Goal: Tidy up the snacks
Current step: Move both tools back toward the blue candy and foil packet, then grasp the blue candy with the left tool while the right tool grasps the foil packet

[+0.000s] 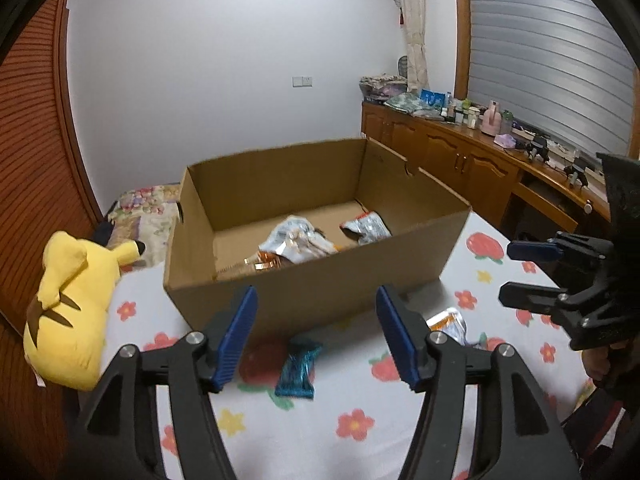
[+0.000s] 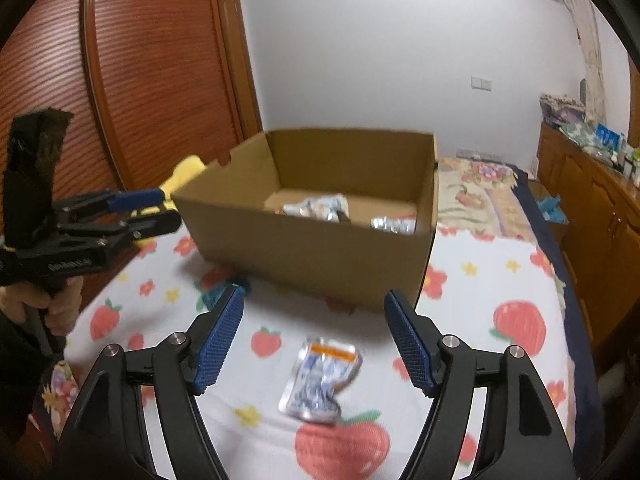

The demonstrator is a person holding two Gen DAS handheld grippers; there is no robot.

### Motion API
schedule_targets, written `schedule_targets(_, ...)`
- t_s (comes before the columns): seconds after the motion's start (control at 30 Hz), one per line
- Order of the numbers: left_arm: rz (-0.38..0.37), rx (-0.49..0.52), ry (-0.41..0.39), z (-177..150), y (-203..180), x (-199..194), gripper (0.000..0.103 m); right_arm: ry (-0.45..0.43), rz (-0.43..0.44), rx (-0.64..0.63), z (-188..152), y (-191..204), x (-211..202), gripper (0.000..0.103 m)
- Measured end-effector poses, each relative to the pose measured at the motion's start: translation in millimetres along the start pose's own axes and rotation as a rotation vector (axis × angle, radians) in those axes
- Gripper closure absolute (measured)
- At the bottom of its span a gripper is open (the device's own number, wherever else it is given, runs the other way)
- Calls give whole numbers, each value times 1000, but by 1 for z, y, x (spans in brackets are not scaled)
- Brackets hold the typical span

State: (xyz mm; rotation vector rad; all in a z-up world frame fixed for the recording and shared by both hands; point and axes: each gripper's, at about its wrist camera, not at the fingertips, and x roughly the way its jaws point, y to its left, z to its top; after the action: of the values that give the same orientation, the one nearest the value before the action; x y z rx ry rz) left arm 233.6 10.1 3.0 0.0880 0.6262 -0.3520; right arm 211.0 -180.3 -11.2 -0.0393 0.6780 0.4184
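Note:
An open cardboard box (image 1: 320, 296) stands on the bed and holds several silver snack packets (image 1: 296, 240); the box also shows in the right wrist view (image 2: 304, 248). A blue snack packet (image 1: 298, 372) lies on the sheet in front of the box, between the fingers of my open, empty left gripper (image 1: 316, 336). A silver and orange packet (image 2: 320, 380) lies below my open, empty right gripper (image 2: 314, 340), and shows partly in the left wrist view (image 1: 450, 326). The right gripper (image 1: 516, 272) appears at the right of the left wrist view, the left gripper (image 2: 168, 210) at the left of the right wrist view.
A yellow plush toy (image 1: 68, 304) lies left of the box. The bed has a white sheet (image 2: 480, 360) with fruit and flower prints. A wooden wardrobe (image 2: 140, 80) stands to the left, a cluttered wooden cabinet (image 1: 460, 152) to the right.

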Motion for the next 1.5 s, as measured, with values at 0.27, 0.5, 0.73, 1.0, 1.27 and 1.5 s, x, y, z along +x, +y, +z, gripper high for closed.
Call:
schedule_targets(0.27, -6, -7, 79, -31, 4, 24, 40, 121, 5, 19, -27, 0, 29, 28)
schedule_targets(0.5, -13, -3, 148, -52, 6, 55, 46, 196, -13, 41, -42, -11, 58, 28)
schedule_targets(0.73, -3, -11, 207, -63, 11, 81, 59, 231, -9, 43, -51, -11, 70, 28)
schedule_targets(1.0, -5, -17, 234, -68, 14, 97, 62, 249, -5, 50, -59, -13, 79, 28)
schedule_targets(1.27, -5, -22, 245, -70, 17, 106, 68, 230, -32, 9, -62, -9, 81, 28)
schedule_targets(1.5, -4, -21, 231, -72, 18, 104, 76, 222, -44, -3, -64, -7, 81, 27)
